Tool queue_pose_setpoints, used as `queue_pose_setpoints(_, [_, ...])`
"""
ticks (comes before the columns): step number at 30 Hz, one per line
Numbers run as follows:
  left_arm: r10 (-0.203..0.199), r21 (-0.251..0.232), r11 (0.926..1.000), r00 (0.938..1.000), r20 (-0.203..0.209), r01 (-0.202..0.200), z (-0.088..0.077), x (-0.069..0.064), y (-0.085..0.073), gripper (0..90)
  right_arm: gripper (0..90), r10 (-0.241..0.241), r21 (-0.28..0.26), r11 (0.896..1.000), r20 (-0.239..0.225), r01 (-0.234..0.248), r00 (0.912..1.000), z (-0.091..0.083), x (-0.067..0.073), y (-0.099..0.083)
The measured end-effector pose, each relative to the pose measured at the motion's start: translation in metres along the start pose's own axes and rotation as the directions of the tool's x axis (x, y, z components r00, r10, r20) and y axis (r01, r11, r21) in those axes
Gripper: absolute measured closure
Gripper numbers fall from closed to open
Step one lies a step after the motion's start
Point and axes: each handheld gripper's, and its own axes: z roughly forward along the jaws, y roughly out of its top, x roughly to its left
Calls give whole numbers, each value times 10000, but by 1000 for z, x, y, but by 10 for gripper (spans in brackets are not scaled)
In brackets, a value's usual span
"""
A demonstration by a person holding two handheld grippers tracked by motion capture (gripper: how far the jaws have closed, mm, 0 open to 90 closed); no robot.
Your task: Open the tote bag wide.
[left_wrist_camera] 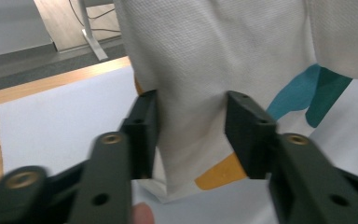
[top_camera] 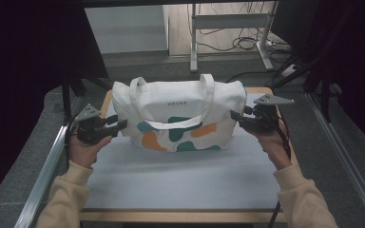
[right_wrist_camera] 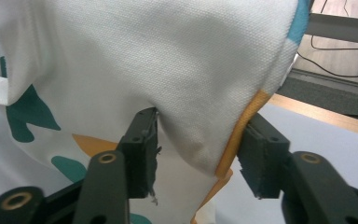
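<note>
In the high view, one white canvas bag (top_camera: 180,116) with two soft handles and green and orange blobs stands on the pale sheet (top_camera: 180,178) of the wooden table (top_camera: 171,216). The left gripper (top_camera: 121,124) is at its left end and the right gripper (top_camera: 234,114) at its right end.

In the left gripper view, both black jaws press the woven cloth, grasping the bag's end.

In the right gripper view, the two jaws pinch a rounded fold of the bag.
</note>
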Motion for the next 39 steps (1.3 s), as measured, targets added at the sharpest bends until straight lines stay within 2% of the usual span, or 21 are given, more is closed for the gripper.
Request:
queue_pose_setpoints(1, [40, 12, 10000, 10000, -28, -40, 0, 0, -1, 580, 535, 0, 0, 10000, 0, 0, 10000, 0, 0, 0])
queue_pose_setpoints(5, [136, -15, 9999, 9999, 30, -136, 1, 1, -4, 735, 692, -49, -11, 10000, 7, 49, 10000, 1, 0, -1])
queue_pose_setpoints(7, [232, -51, 9997, 9997, 101, -232, 0, 1, -5, 780, 749, -141, -74, 9999, 35, 141, 9999, 0, 0, -2])
queue_pose_setpoints(8, [220, -36, 9998, 9997, 100, -220, -1, 0, -6, 811, 807, -247, -140, 9996, 185, 250, 9995, -1, 1, -3])
queue_pose_setpoints(15, [317, -77, 9995, 9992, 242, -315, -3, 0, -6, 852, 829, -57, -198, 9998, -168, 54, 9998, -3, -4, -6])
queue_pose_setpoints(24, [303, -154, 9994, 9989, 368, -298, -4, -1, -10, 877, 860, -185, -236, 9996, -250, 179, 9995, -5, -3, -9])
queue_pose_setpoints(33, [475, -319, 9984, 9970, 604, -457, -15, -7, -26, 880, 861, -429, -532, 9977, -282, 413, 9987, -15, 6, -20])
queue_pose_setpoints(39, [616, -315, 9977, 9957, 689, -596, -15, -12, -35, 882, 861, -528, -448, 9977, -275, 515, 9982, -16, 11, -32])
